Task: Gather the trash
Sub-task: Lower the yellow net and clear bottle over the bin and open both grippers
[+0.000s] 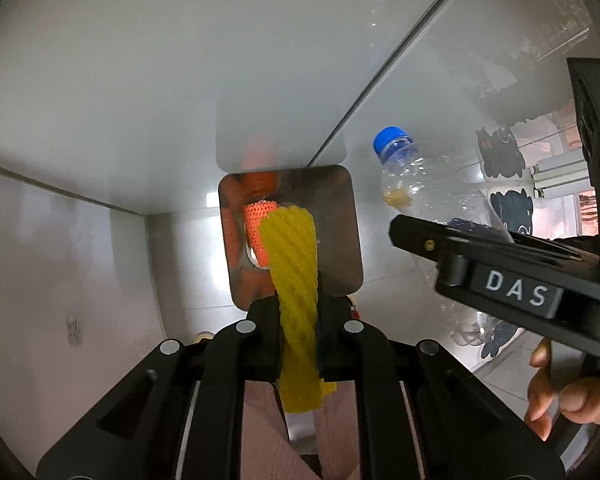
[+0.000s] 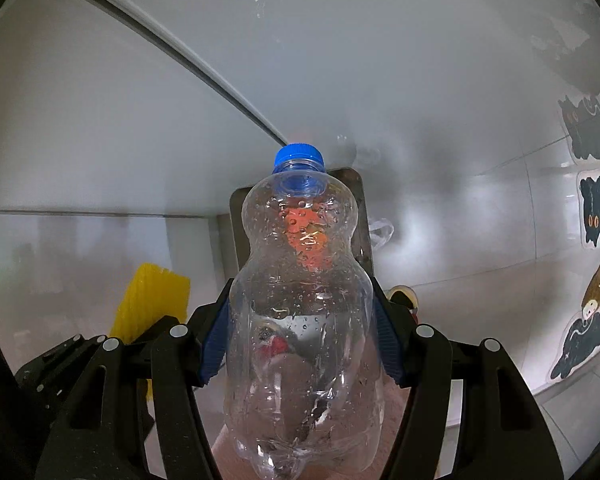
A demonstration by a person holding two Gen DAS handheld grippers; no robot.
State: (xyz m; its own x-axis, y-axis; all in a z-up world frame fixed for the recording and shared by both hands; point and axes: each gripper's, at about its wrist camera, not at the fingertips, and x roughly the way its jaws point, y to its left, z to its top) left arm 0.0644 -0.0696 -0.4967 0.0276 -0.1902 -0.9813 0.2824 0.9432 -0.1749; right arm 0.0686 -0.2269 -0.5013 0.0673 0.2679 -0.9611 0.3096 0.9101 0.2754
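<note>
My left gripper (image 1: 298, 320) is shut on a yellow foam fruit net (image 1: 294, 264) that sticks up in front of a steel bin lid (image 1: 340, 220). An orange foam net (image 1: 256, 224) lies just behind it, mirrored in the lid. My right gripper (image 2: 302, 344) is shut on a clear plastic bottle with a blue cap (image 2: 300, 300). In the left wrist view the bottle (image 1: 404, 176) and the right gripper (image 1: 500, 276) are to the right of the lid. The yellow net also shows in the right wrist view (image 2: 156, 304), at lower left.
A glossy white wall (image 1: 140, 80) with a dark seam fills the background. A steel lid (image 2: 360, 200) stands behind the bottle. Cat-shaped stickers (image 2: 596, 208) are on the tiled wall at right. A hand (image 1: 564, 396) holds the right gripper's handle.
</note>
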